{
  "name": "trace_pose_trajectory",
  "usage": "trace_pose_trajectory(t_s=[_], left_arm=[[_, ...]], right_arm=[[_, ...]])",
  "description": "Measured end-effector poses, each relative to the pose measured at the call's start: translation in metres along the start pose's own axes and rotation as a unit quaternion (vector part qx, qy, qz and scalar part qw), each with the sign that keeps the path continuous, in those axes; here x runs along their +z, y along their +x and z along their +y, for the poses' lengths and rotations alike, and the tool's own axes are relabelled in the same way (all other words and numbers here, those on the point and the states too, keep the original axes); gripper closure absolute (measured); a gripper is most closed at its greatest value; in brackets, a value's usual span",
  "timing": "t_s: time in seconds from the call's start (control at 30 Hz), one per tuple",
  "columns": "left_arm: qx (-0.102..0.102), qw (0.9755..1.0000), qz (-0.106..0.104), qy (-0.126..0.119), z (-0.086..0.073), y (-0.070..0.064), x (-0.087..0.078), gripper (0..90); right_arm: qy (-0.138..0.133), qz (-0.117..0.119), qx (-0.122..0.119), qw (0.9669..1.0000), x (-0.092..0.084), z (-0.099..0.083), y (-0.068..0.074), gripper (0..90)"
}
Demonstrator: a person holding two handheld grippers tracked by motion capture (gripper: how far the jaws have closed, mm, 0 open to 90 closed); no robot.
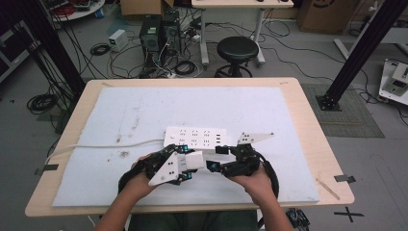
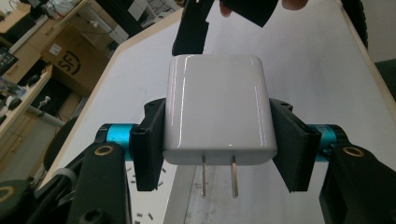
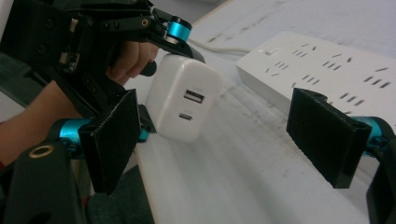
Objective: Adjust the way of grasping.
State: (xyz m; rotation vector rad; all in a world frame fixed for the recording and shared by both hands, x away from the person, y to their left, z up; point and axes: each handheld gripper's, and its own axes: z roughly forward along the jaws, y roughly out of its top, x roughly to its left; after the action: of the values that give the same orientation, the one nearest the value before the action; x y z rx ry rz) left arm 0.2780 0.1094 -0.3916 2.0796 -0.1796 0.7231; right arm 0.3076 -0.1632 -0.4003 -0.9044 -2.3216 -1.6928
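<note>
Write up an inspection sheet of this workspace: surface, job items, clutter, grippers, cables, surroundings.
Surface: wooden table under a white mat with dark smudges.
Job items: white charger, two prongs bare; white power strip flat on the mat.
Clutter: nothing seen.
Grippers: left gripper shut on the charger's sides; right gripper open, holding nothing, facing the charger's ports.
Cables: strip's white cord runs off the table's left edge.
Surroundings: black stool, tangled floor cables, cardboard boxes.

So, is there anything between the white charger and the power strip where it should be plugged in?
Nothing visible. The charger, held in the left gripper, is just in front of the power strip, with bare mat between them.
</note>
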Motion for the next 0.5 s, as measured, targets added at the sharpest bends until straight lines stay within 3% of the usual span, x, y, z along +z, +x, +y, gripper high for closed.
trace_pose_trajectory(t_s=[0.37,0.5], left_arm=[[0.037,0.9992,0.012,-0.004,0.010,-0.008,0.007,42.4],[0.043,0.9989,0.018,-0.003,0.013,-0.010,0.008,42.4]], right_arm=[[-0.006,0.051,0.038,0.9980,0.014,-0.007,-0.003,18.1],[-0.004,0.069,0.047,0.9965,0.021,-0.009,-0.004,25.4]])
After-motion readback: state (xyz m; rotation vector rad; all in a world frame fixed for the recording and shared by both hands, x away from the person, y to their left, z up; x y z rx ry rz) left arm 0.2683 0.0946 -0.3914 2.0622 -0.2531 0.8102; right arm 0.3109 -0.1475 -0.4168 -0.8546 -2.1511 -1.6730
